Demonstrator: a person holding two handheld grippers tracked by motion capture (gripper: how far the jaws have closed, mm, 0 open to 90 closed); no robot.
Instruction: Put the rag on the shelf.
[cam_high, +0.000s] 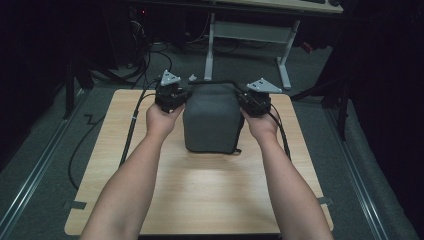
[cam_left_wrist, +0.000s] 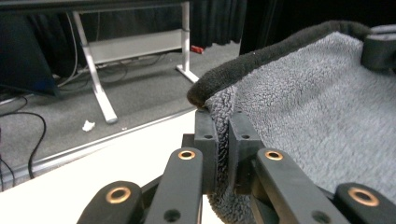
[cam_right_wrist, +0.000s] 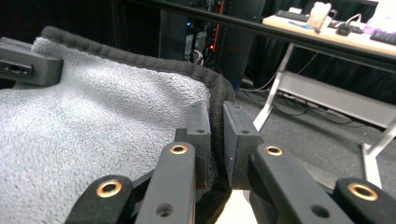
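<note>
A person's bare forearms reach forward over a pale wooden table (cam_high: 200, 200), each hand working a black gripper. The left gripper (cam_left_wrist: 223, 135) has its jaws clamped on one corner of a grey fleece towel (cam_high: 210, 120) with a dark hem, and the right gripper (cam_right_wrist: 215, 135) pinches the opposite corner through that hem. The towel hangs folded between them, its lower edge resting on the middle of the table. Beyond, a white-legged desk (cam_high: 247, 35) stands on grey carpet among cables.
</note>
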